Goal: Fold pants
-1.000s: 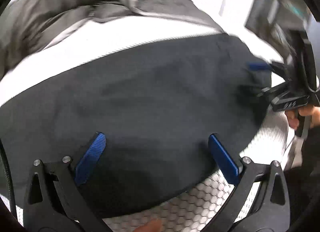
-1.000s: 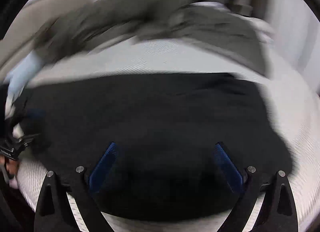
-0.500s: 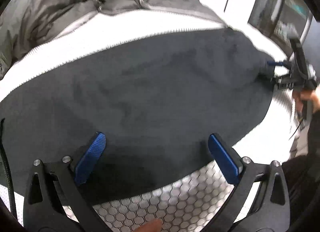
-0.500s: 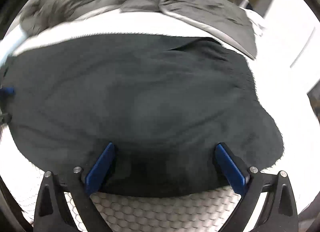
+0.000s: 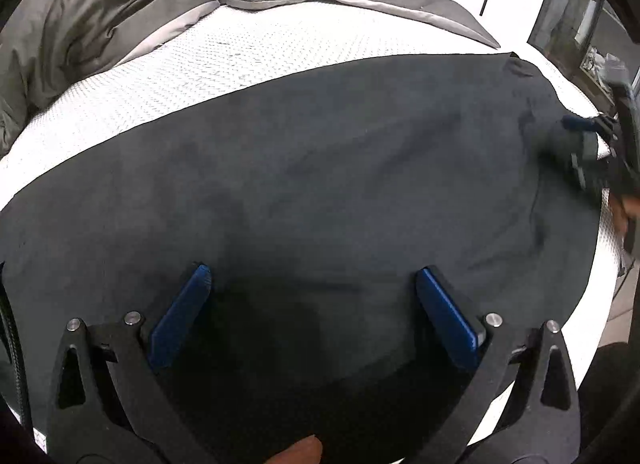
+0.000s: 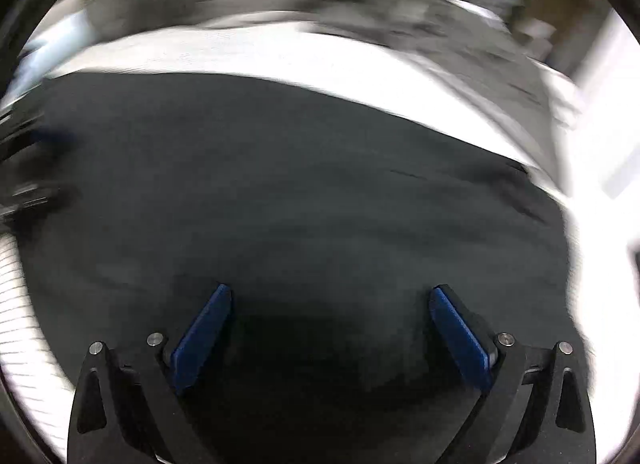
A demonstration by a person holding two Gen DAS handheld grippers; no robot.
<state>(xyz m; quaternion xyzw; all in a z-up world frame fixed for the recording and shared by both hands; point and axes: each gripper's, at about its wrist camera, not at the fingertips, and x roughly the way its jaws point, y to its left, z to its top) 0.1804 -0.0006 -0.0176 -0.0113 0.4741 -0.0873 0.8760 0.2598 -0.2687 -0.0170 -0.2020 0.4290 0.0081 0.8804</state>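
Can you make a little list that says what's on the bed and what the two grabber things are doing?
surface: white mattress with a dotted texture
garment: dark pants spread flat across the mattress
bedding: grey duvet bunched up at the far side, apart from the pants
left gripper: open, over the near part of the pants, holding nothing
right gripper: open, also over the pants, holding nothing
right view: blurred, so fine detail is unclear
fold: none visible yet
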